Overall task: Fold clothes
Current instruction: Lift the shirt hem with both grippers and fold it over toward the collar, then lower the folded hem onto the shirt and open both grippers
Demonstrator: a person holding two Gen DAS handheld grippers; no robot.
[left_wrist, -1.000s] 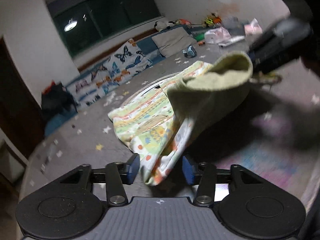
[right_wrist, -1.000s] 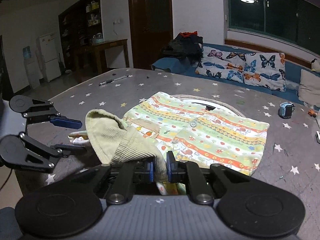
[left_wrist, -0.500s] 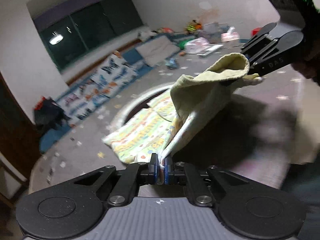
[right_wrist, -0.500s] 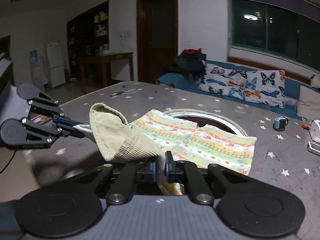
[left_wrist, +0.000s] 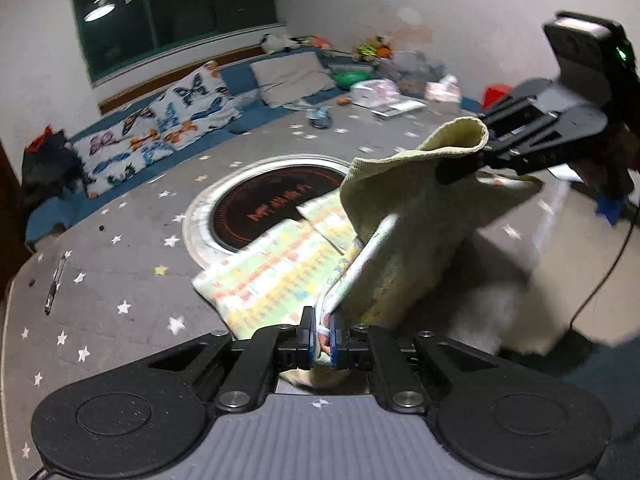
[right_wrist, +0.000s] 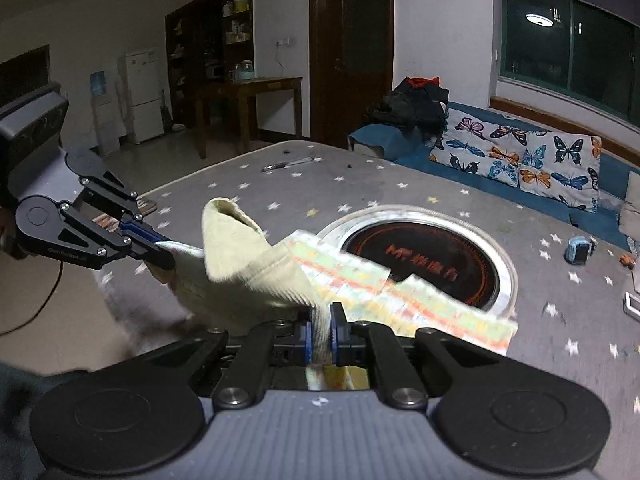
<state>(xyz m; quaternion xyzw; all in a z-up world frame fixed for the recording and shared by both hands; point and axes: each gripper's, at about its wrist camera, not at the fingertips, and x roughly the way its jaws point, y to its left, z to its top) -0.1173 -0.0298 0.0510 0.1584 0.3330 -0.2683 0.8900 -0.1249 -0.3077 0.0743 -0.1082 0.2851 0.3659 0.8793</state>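
A small patterned shirt (left_wrist: 280, 272) with a pale yellow-green ribbed collar (left_wrist: 416, 184) hangs between my two grippers, lifted off the grey star-print table (left_wrist: 120, 280). My left gripper (left_wrist: 322, 334) is shut on one upper corner of the shirt. My right gripper (right_wrist: 320, 334) is shut on the other corner, by the collar (right_wrist: 256, 264). The striped body (right_wrist: 400, 300) trails down toward the table. Each gripper shows in the other's view: the right one (left_wrist: 486, 156), the left one (right_wrist: 160, 250).
A round metal-rimmed burner (left_wrist: 272, 208) sits in the table's middle, partly under the shirt. A pen (left_wrist: 54, 286) lies at the left edge. A blue object (right_wrist: 578, 250) and other clutter (left_wrist: 396, 92) sit at the far side. A butterfly-print cushion (right_wrist: 520, 156) lies on the bench beyond.
My left gripper closed on the shirt's corner. Both grippers then lifted the shirt and pulled it back toward the table's near edge, uncovering the burner.
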